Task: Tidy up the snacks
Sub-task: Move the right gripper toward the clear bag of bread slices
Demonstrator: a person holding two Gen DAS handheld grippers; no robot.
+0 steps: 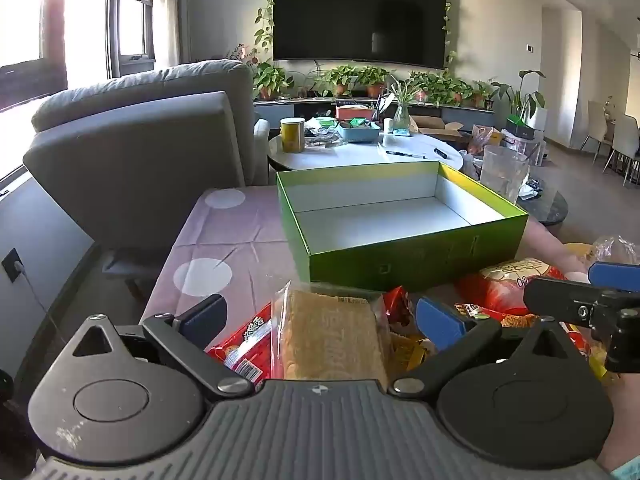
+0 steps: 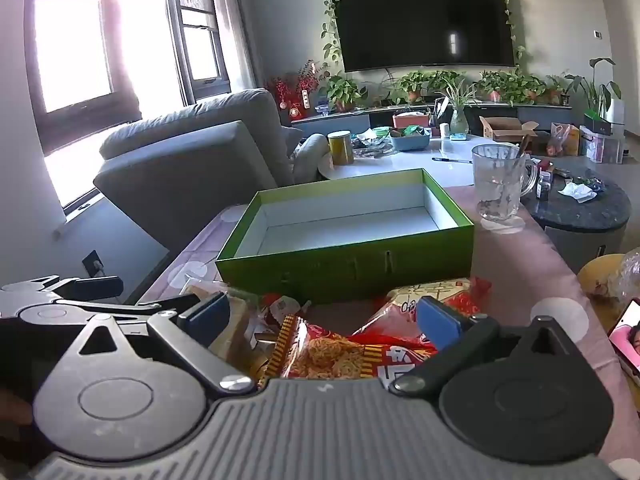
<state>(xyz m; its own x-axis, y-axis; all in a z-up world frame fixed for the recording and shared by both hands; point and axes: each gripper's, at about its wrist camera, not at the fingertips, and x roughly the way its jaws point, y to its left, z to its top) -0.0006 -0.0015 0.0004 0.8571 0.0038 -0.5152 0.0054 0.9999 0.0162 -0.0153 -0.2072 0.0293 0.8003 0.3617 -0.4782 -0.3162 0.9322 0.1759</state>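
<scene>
Left hand-held gripper [image 1: 320, 316] spread wide, holding nothing, hovering over a clear-wrapped cracker pack [image 1: 332, 340]. Right hand-held gripper [image 2: 322, 318] likewise spread and unloaded above a red noodle bag [image 2: 344, 354]. Tabletop [image 2: 504, 264] carries the green box [image 2: 348, 264], inside bare, so nothing sorted yet. Snack pile [image 1: 496, 292] sits just in front of the box; count unclear, packs overlap. Glass mug [image 2: 500, 188] beside the box.

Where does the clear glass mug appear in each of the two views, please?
Left wrist view: the clear glass mug stands right of centre, behind the far right corner of the open green cardboard box.
Right wrist view: the mug stands upper right, beyond the box's right corner.
Shared landmark: the green box.
</scene>
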